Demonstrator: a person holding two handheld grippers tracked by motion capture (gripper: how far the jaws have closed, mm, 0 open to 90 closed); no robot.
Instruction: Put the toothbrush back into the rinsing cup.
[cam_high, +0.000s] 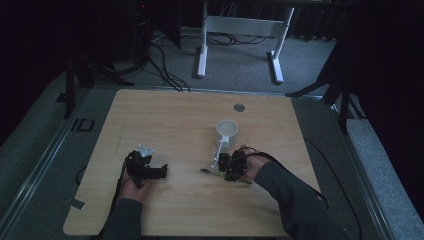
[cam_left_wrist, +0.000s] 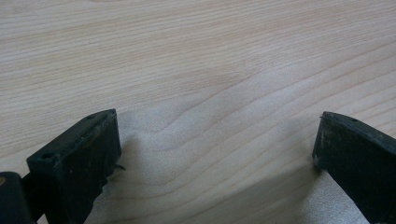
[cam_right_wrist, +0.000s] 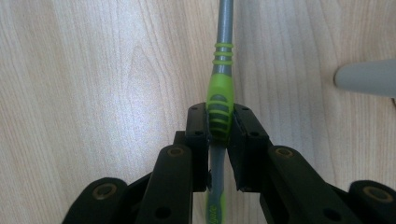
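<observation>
On the left side of the wooden worktop (cam_high: 175, 120), the left gripper (cam_high: 150, 170) is held in the person's left hand (cam_high: 131, 187), low over bare wood. In the left gripper view its two black fingers (cam_left_wrist: 77, 158) stand wide apart with nothing between them, only wood grain. Near the middle of the worktop, a white cup (cam_high: 226, 129) with a long handle sits upright; the handle runs toward the person and ends just beside the right gripper (cam_high: 226, 167). That gripper is held in the right hand (cam_high: 250, 167) and lies low on the worktop. In the right gripper view its fingers (cam_right_wrist: 198, 135) are pinched on a toothbrush (cam_right_wrist: 220, 102), gripping the ribbed green part of the handle, while the grey neck runs away from the gripper, flat along the wood. Small pale lettering appears on the handle below the fingers, too cropped and blurred to read. The toothbrush lies just on the person's side of the cup handle. A small round grey disc (cam_high: 239, 107) is set in the worktop beyond the cup.
</observation>
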